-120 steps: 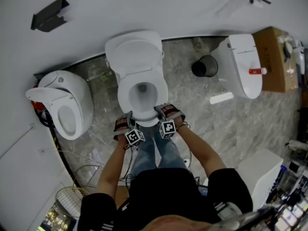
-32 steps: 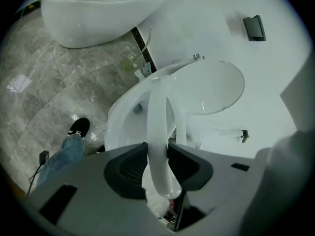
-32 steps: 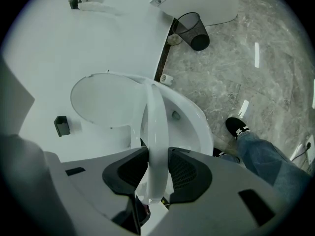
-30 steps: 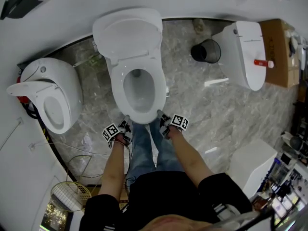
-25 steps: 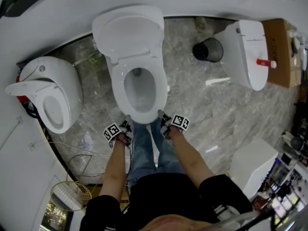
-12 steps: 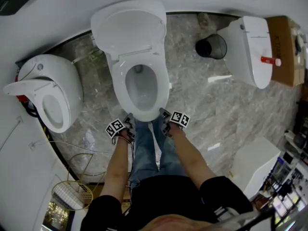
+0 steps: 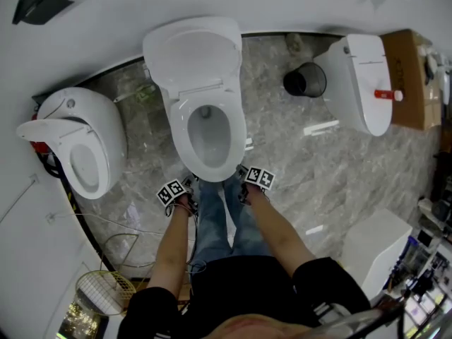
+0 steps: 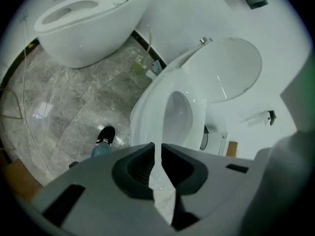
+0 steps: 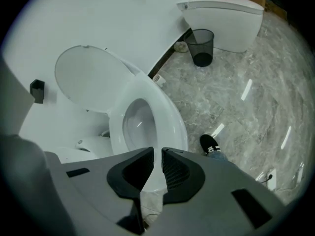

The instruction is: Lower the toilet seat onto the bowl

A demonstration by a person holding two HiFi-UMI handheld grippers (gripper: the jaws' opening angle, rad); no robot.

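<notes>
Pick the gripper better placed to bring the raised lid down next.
Right, marginally: right gripper sits closer to the lowered toilet seat's front than left gripper. Both jaws just closed, nothing between them. The lid is centred.

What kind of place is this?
Probably a toilet showroom or test room, not a home bathroom: a middle toilet, a left toilet and a right toilet stand side by side on a marble floor, with a cardboard box nearby.

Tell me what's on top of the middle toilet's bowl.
The seat lies down on the bowl, and the lid stands raised behind it. Through the seat's ring the white basin and a dark drain show. The rim under the ring is covered.
</notes>
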